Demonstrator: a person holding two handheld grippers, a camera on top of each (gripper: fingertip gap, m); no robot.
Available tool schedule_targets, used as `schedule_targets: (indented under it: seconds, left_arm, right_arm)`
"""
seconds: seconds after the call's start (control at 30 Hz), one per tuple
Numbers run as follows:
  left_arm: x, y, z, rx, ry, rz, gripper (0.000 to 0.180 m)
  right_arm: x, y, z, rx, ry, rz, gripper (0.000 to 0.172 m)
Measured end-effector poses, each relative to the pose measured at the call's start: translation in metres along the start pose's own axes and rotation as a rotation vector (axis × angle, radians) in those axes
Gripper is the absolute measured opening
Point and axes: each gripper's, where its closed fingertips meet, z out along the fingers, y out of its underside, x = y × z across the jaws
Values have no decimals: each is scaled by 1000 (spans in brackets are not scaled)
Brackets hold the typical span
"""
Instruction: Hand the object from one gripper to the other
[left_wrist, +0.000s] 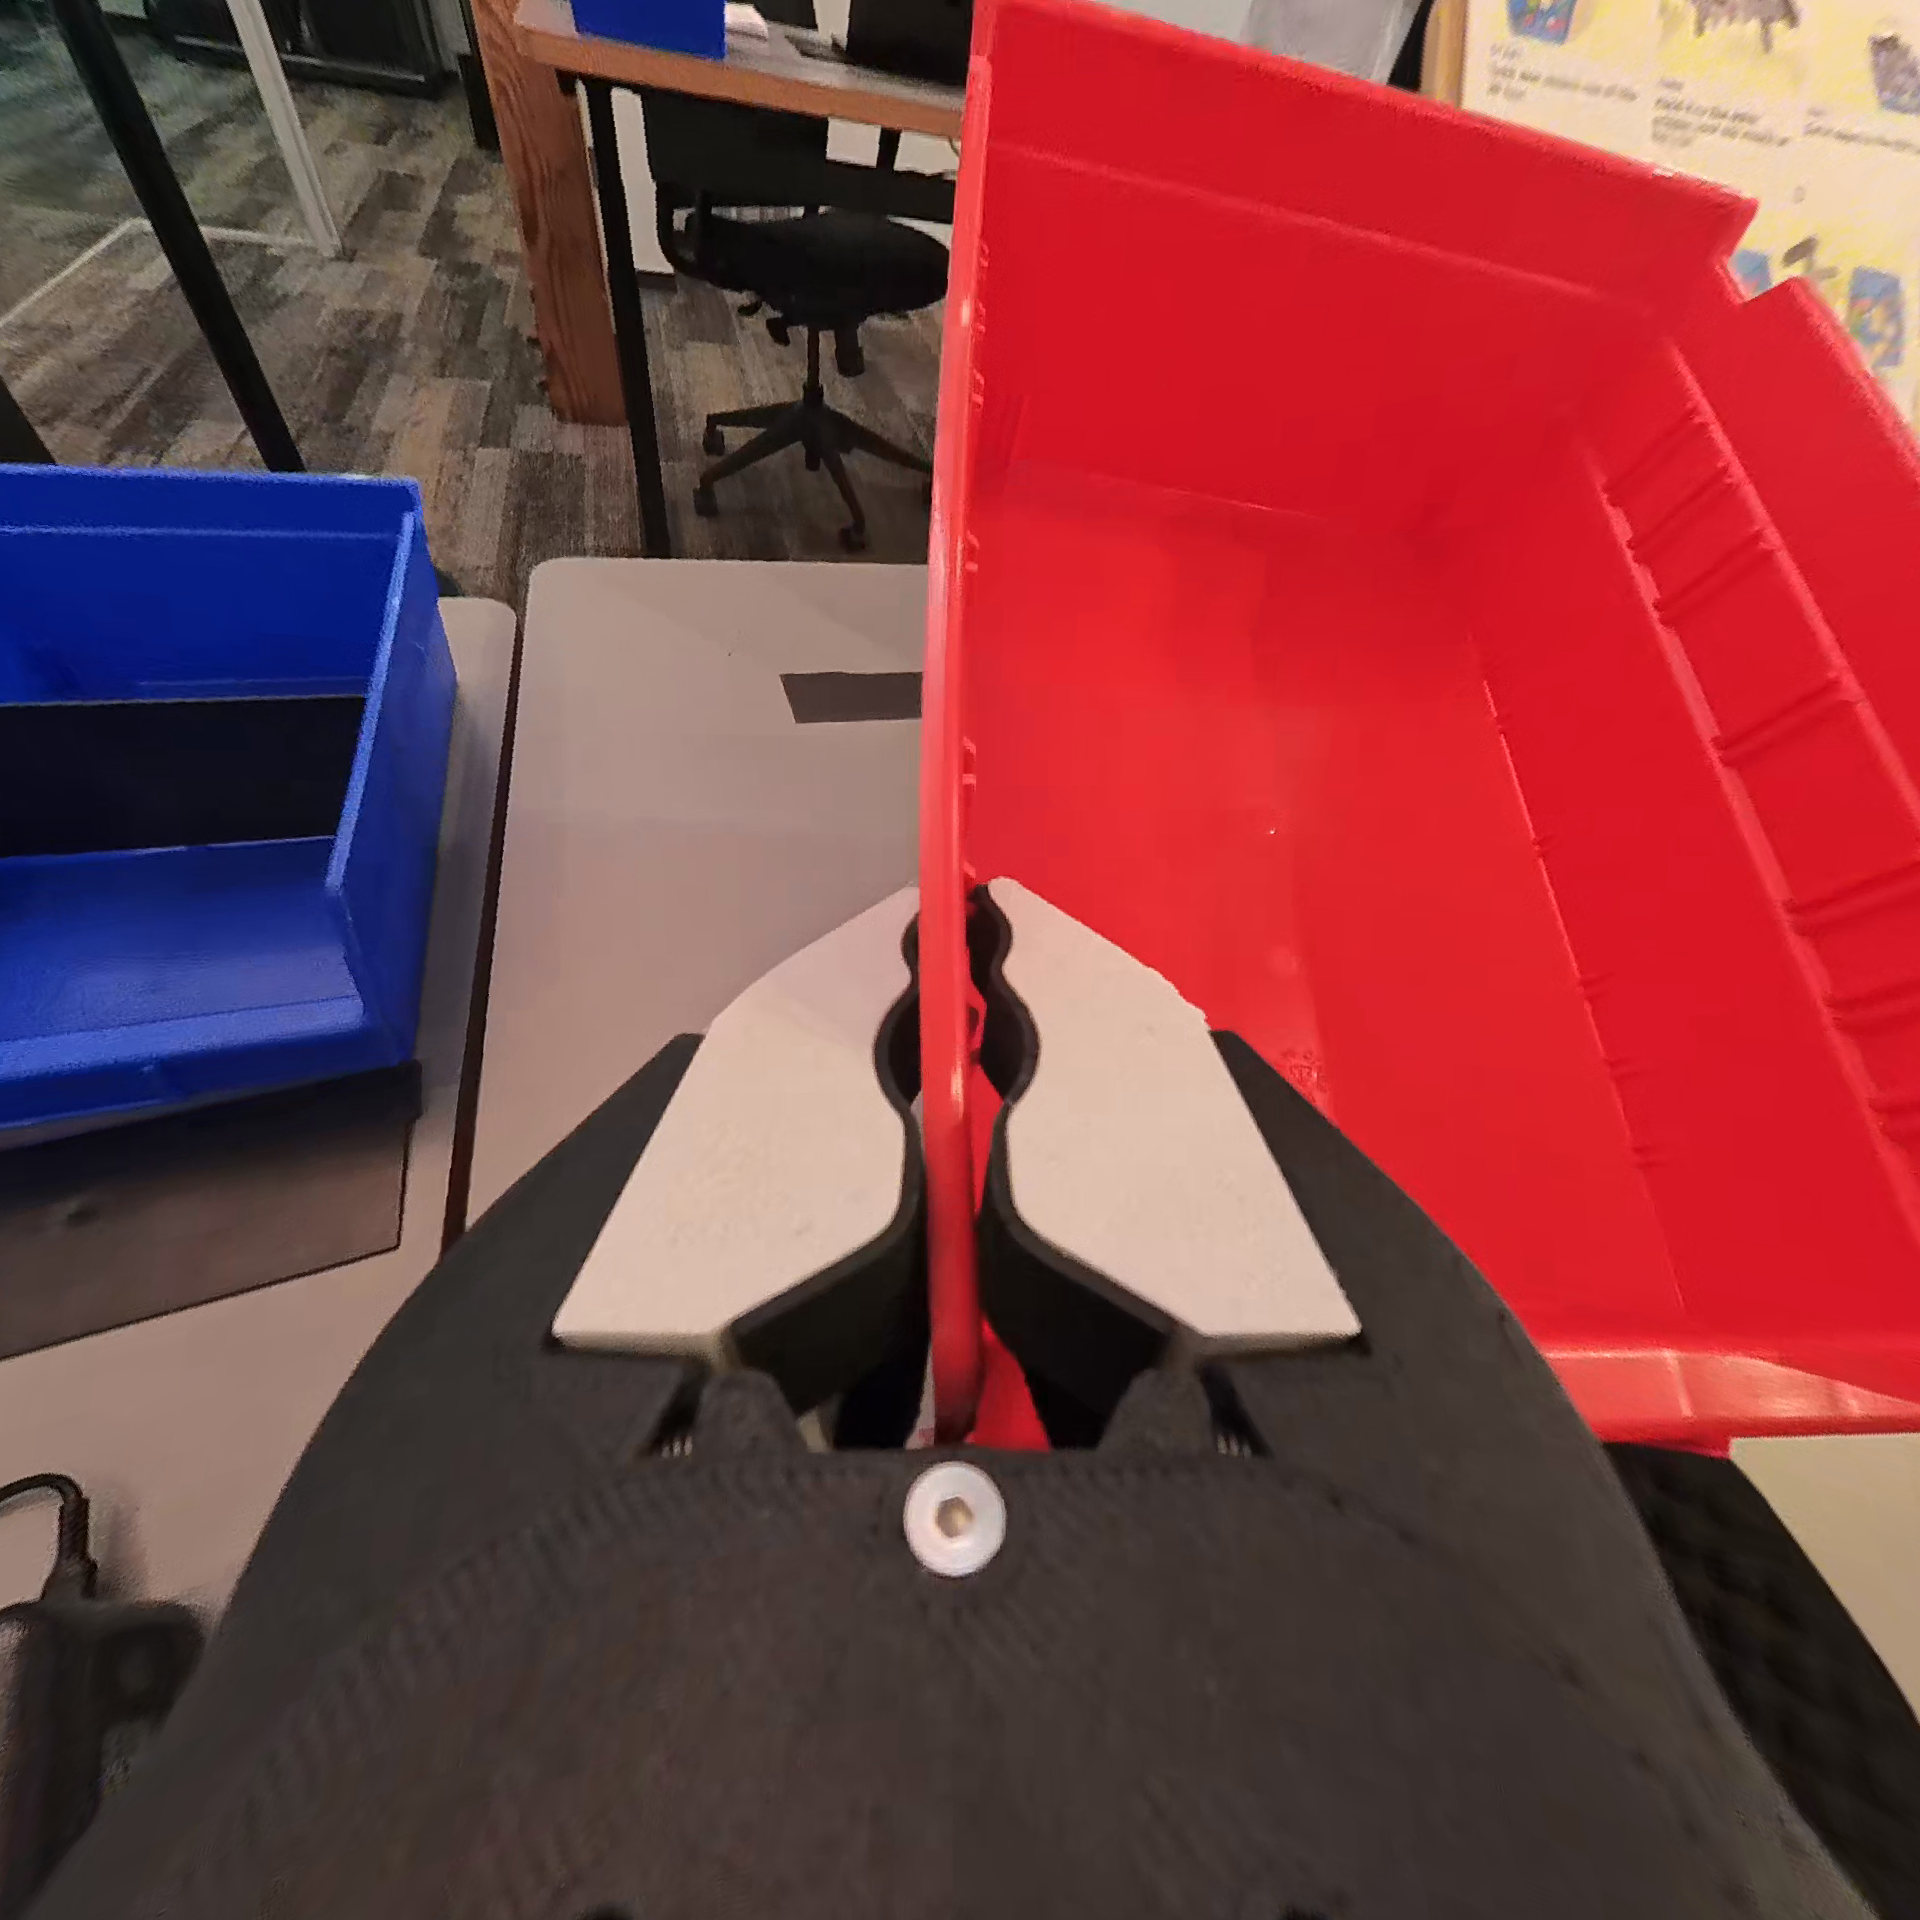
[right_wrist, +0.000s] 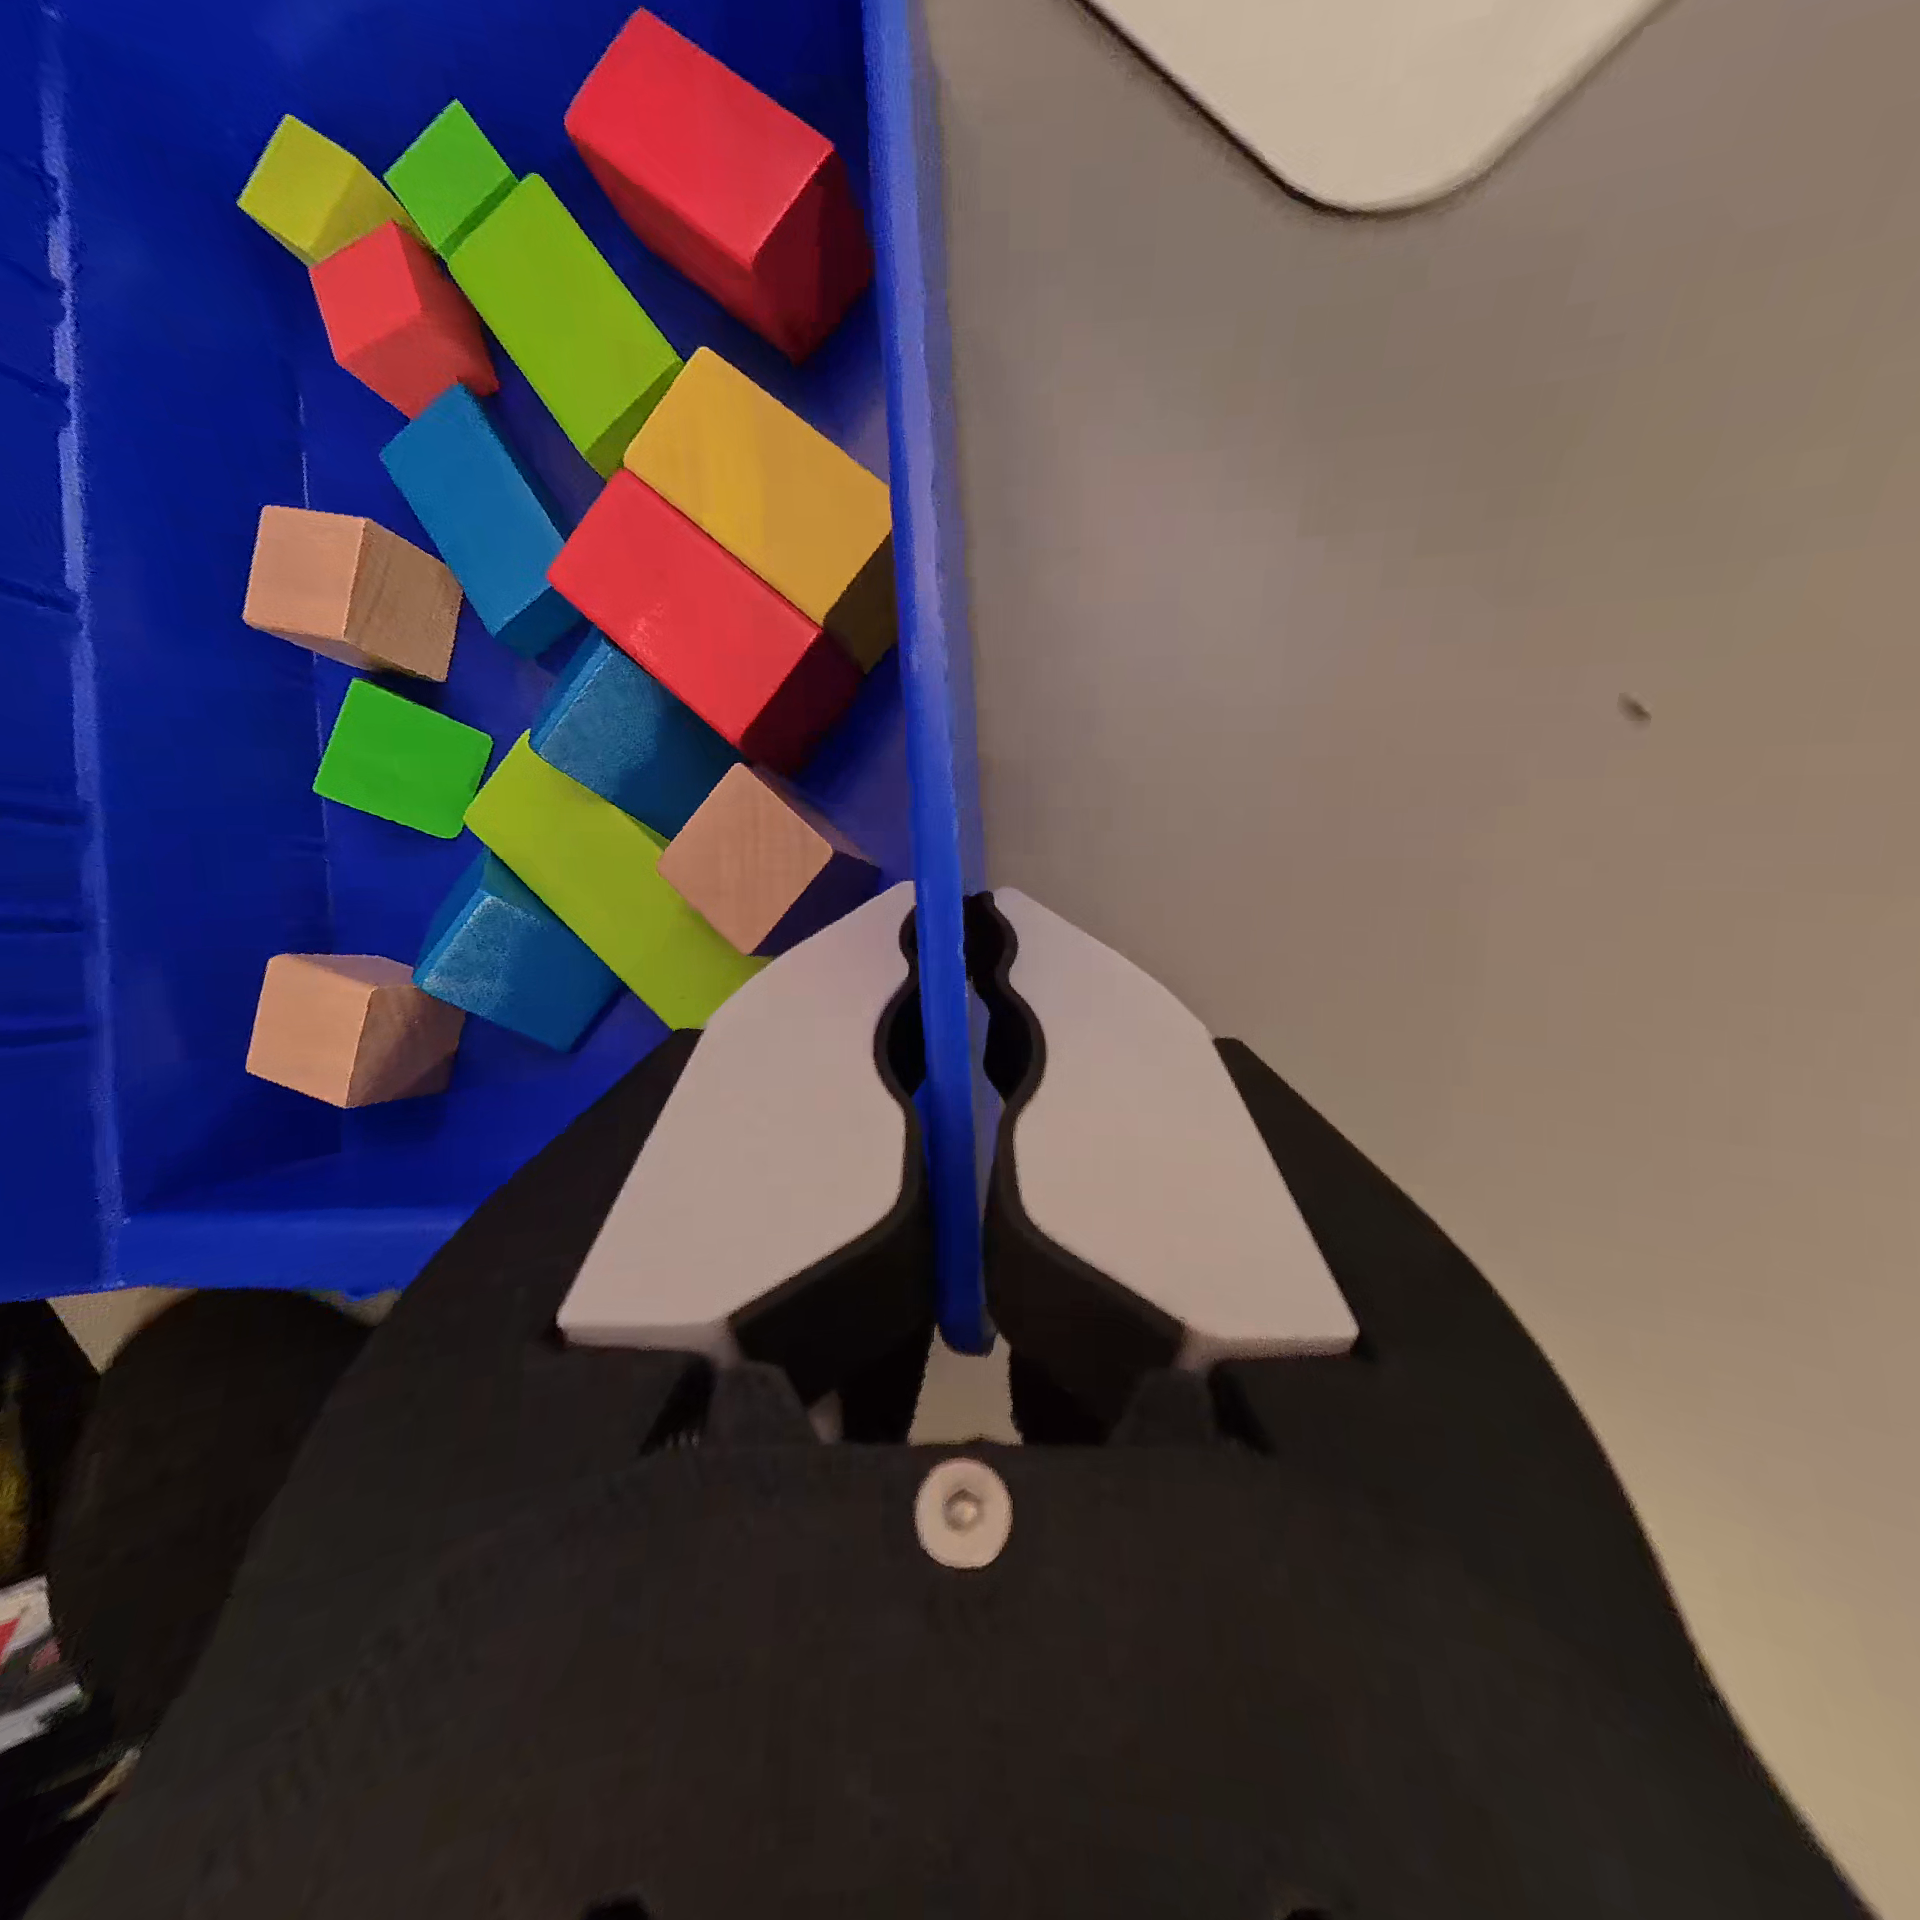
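the left gripper (left_wrist: 951, 914) has its jaws nearly closed on the thin side wall of a red bin (left_wrist: 1351, 727), both pads pressed against the wall, and the bin hangs lifted and tipped with nothing showing inside it. the right gripper (right_wrist: 961, 914) is clamped the same way, jaws almost together, on the side wall of a blue bin (right_wrist: 156, 1039) that holds a heap of wooden blocks (right_wrist: 623, 582) in red, green, blue, yellow and plain wood. so each tool has its own bin, and neither gripper shows in the other's view. which bin is meant to change hands cannot be told. to do the handover well, it seems wise to set one bin down first, then bring the freed jaws onto a bare stretch of the other bin's rim and close firmly before the giving side lets go. the blue bin should stay level, or the loose blocks may slide. the pale grey table (left_wrist: 675, 831) below has a dark tape strip (left_wrist: 852, 694) on it, and another blue bin (left_wrist: 208, 779) rests at its left. beyond are a patterned carpet, a wooden desk (left_wrist: 551, 208) and a black office chair (left_wrist: 810, 270).
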Motion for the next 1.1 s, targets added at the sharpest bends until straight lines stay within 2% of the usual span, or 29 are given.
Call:
schedule_targets:
  seconds: [0.4,0.7,0.73,0.77,0.8,0.83,0.97,1.1]
  left_arm:
    - [-14,-24,-30,99,11,-37,5]
    - [-9,-35,-32,107,37,-44,5]
    - [-7,-36,-31,109,45,-46,5]
    - [-4,-37,-30,109,54,-47,5]
    - [0,-38,-30,110,62,-44,5]
    - [5,-40,-29,112,73,-42,5]
    - [39,-47,-24,111,158,-26,5]
    - [101,-62,-8,68,284,41,5]
  right_arm:
    - [-76,-124,104,54,-123,-30,5]
    - [-111,-203,164,142,-79,21,5]
    - [-116,-208,170,133,-84,21,8]
    - [-120,-211,174,122,-91,30,21]
    - [-122,-216,173,136,-90,37,41]
    - [-123,-219,166,158,-87,37,52]
    - [-127,-203,109,216,-99,25,63]
    - [-127,-157,16,334,-147,75,65]
